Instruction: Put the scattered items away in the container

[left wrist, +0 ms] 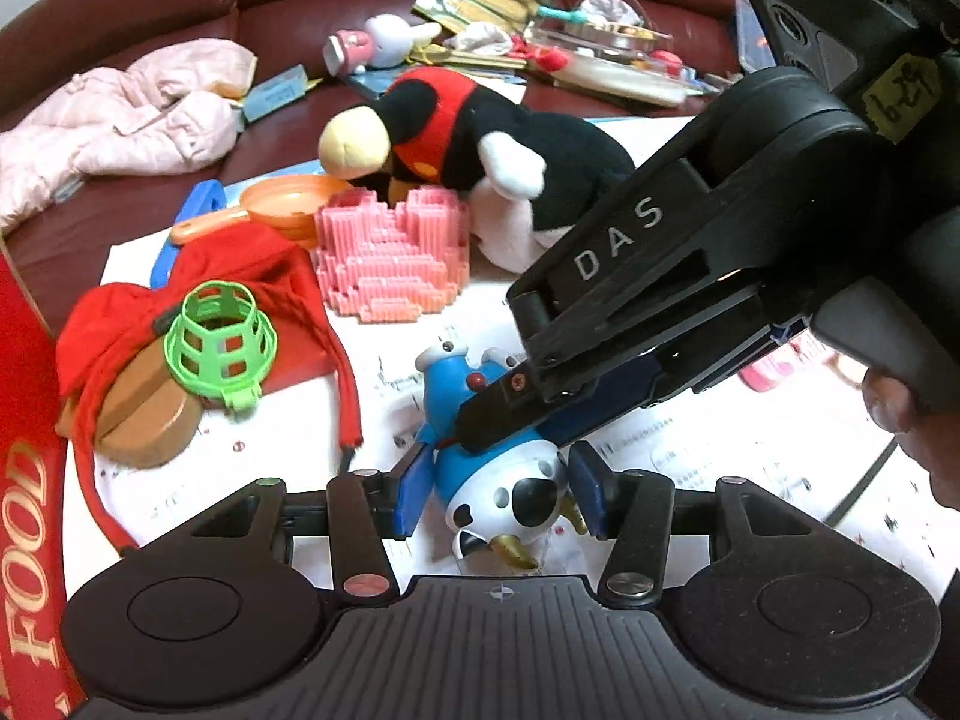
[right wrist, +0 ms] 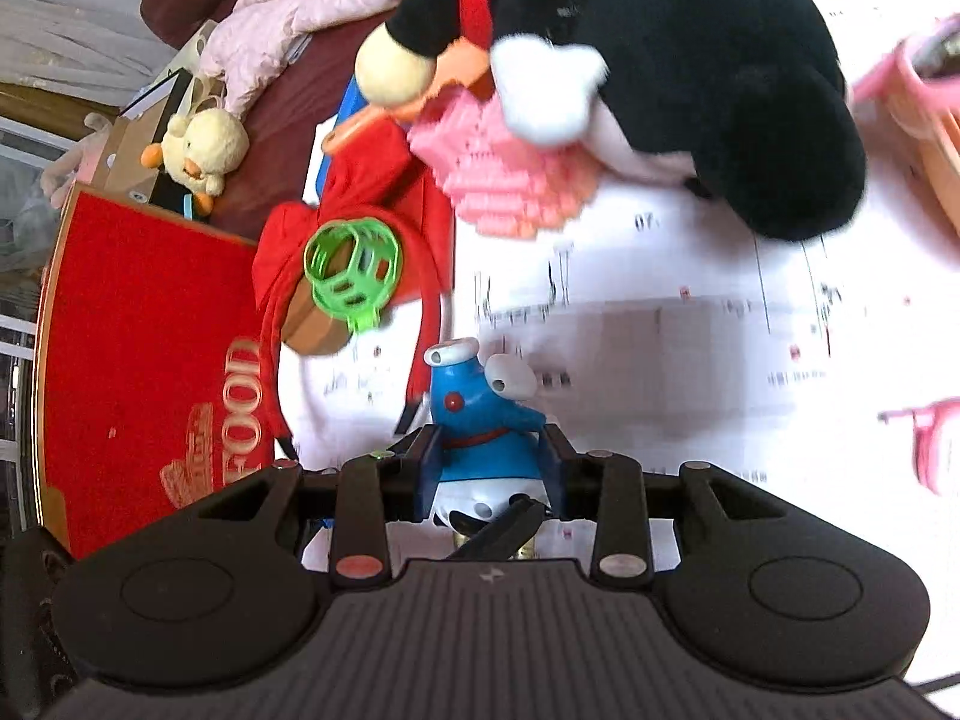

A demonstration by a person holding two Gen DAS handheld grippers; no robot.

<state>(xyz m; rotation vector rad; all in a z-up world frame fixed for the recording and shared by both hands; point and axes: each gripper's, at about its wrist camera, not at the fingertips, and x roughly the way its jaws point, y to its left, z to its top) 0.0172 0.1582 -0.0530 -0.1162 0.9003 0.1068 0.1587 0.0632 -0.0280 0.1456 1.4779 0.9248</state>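
Note:
A blue and white toy figure (left wrist: 480,420) lies on white printed paper (left wrist: 420,324). My left gripper (left wrist: 501,495) has its blue pads on both sides of the figure's white lower body, with a small gap on each side. My right gripper (left wrist: 510,396) reaches in from the right and is shut on the figure's blue body. In the right wrist view the figure (right wrist: 480,420) sits clamped between my right gripper's (right wrist: 489,462) pads. The red "FOOD" container (right wrist: 150,360) stands to the left; it also shows at the left edge of the left wrist view (left wrist: 27,480).
A green plastic cage (left wrist: 219,336) rests on red cloth (left wrist: 270,276) over a brown wooden piece (left wrist: 144,414). A pink block model (left wrist: 396,252), an orange pan (left wrist: 282,210) and a black plush (left wrist: 510,144) lie behind. A pink jacket (left wrist: 120,114) and clutter cover the sofa.

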